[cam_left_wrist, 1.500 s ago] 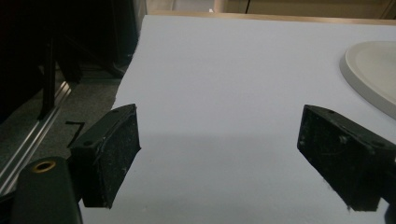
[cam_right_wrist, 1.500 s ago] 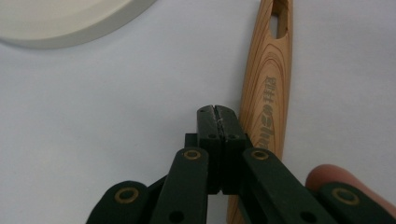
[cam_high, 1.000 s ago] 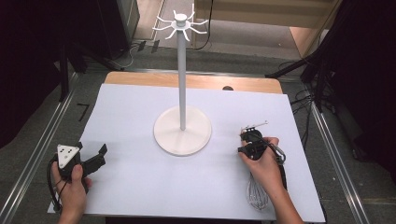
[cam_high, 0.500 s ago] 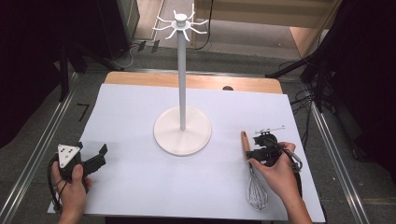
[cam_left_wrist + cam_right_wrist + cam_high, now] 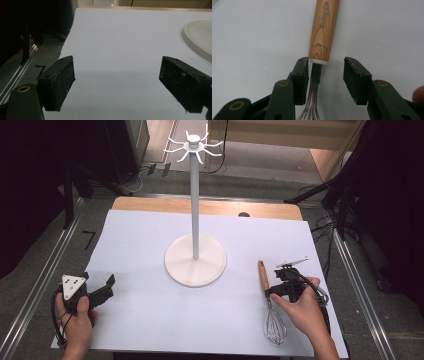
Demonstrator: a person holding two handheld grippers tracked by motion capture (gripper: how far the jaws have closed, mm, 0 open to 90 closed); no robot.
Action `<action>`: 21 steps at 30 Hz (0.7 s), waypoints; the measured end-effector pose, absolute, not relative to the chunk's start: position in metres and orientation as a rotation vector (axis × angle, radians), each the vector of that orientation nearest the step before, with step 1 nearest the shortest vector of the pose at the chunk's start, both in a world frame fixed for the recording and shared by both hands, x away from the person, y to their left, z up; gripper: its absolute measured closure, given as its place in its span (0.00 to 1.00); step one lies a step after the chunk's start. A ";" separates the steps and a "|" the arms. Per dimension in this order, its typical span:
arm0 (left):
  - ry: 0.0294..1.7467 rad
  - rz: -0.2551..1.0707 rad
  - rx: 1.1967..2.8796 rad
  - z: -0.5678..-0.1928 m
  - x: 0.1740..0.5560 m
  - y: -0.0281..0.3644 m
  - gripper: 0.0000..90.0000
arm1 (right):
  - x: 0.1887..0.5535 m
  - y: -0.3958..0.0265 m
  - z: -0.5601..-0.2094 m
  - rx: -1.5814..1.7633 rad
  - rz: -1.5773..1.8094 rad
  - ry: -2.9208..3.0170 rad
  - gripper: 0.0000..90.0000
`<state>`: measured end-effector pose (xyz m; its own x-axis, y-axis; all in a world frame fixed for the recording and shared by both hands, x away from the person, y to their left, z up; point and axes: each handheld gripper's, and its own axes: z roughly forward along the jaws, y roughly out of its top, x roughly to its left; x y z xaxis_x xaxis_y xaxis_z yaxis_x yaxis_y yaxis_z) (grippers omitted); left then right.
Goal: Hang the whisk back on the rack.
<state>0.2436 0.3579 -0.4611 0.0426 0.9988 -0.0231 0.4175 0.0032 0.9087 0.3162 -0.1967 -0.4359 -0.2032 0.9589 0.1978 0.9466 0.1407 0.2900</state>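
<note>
Whisk (image 5: 323, 32) lies flat on the white surface (image 5: 150, 320), its neck between the half-open right tongs (image 5: 325, 75), ungripped. Left tongs (image 5: 117, 85) gape wide, holding nothing.

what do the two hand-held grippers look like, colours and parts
Both are black. The left hand-held gripper carries a grey three-cornered plate and a black cable. Its jaws are blocky with scuffed flat pads. The right hand-held gripper has brass-coloured rivets at the joints. No sleeves are visible.

Bright, even light (dark surroundings)
</note>
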 end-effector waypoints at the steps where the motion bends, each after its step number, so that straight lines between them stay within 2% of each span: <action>1: 1.487 0.929 1.529 -0.461 0.244 0.358 0.16 | 0.316 -0.197 -0.436 1.961 0.552 2.346 0.64; 6: 1.484 0.930 1.529 -0.461 0.244 0.358 0.16 | 0.315 -0.198 -0.436 2.014 0.550 2.361 0.65; 15: 1.489 0.929 1.538 -0.461 0.244 0.357 0.16 | 0.314 -0.194 -0.437 2.051 0.484 2.403 0.74; 21: 1.486 0.932 1.540 -0.461 0.244 0.357 0.16 | 0.316 -0.189 -0.439 2.067 0.408 2.433 0.84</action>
